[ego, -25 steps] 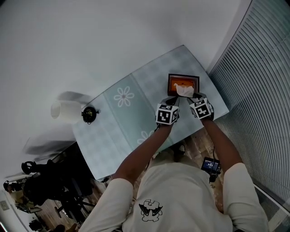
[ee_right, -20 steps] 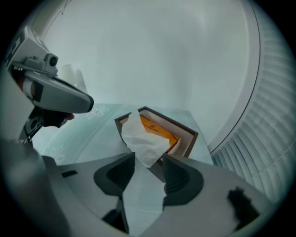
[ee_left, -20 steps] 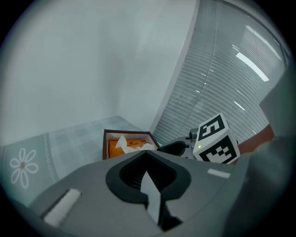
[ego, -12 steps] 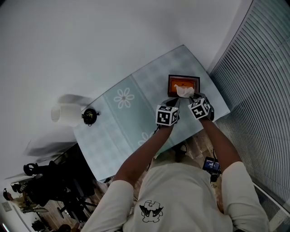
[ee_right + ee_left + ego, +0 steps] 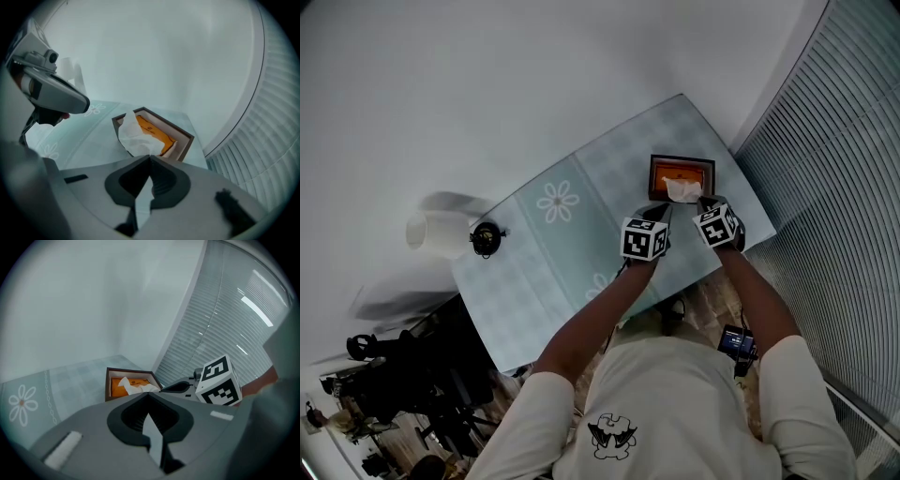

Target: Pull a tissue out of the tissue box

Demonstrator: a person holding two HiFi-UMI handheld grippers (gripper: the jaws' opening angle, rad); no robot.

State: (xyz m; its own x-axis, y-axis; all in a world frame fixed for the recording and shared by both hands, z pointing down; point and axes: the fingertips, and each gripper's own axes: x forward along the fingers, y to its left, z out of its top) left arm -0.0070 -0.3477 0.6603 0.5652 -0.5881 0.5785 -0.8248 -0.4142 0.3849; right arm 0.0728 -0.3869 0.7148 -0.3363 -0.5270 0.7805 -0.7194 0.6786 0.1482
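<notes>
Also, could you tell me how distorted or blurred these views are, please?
Head view: fisheye bows the table edges and blinds; the paper roll looks soft. Left and right gripper views: dark rounded corners, soft close up, tissue and box sharp.

White roll (image 5: 428,231) and black object (image 5: 486,237) stand at the table's (image 5: 546,274) edge

Dark-framed tissue box (image 5: 154,130), orange inside, lies flat near the bench's (image 5: 89,133) far corner; crumpled white tissue (image 5: 133,136) stands up from it.
</notes>
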